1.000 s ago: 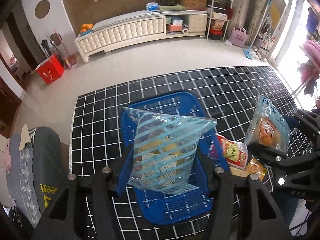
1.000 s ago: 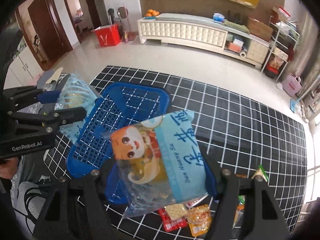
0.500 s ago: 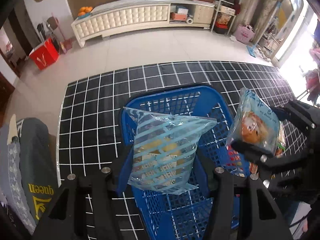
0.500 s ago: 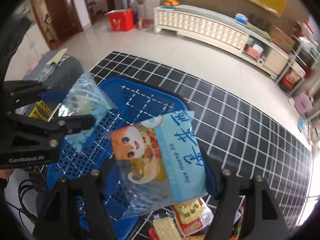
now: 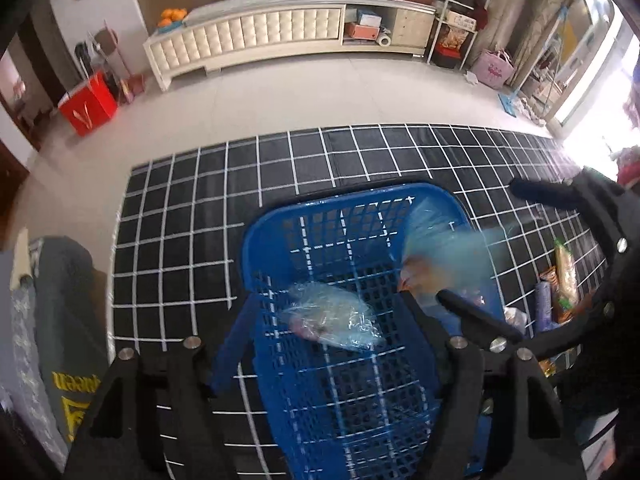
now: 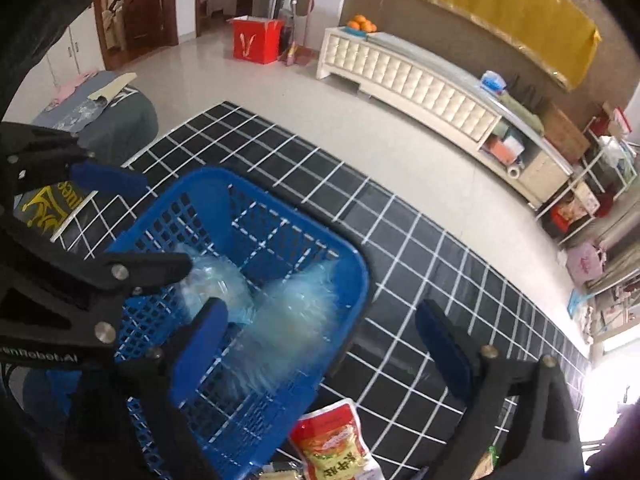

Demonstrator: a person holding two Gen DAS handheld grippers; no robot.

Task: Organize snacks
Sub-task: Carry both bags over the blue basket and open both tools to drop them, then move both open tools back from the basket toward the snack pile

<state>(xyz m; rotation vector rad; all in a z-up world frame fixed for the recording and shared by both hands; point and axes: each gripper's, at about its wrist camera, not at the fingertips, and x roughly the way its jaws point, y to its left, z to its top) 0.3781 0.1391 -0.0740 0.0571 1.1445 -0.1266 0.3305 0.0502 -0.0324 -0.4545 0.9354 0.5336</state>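
Room: living room, pale tile floor, cream cabinet along the far wall at top of frame, red box at upper left. Black mat w/ white grid spread on the floor, centre.

Item 1: blue basket, plastic mesh, on the mat, centre of both views.

Item 2: clear striped snack bag, lying on the basket floor, centre-low in left wrist view. In basket.

Item 3: light-blue snack bag, motion-blurred, inside the basket's right side; looks mid-drop or just landing, can't tell if settled. Same blur at centre of right wrist view.

Item 4: left gripper, fingers apart, nothing between them, over the basket's near end.

Item 5: right gripper, fingers wide apart, empty, above the basket's right rim.

Item 6: loose snacks outside the basket: red-orange packet at bottom of right wrist view; several more packets on the mat at right edge of left wrist view.

Status: 2 bags in, approx. Remaining: the loose packets on the mat, count unclear. Judged partway, not finished.
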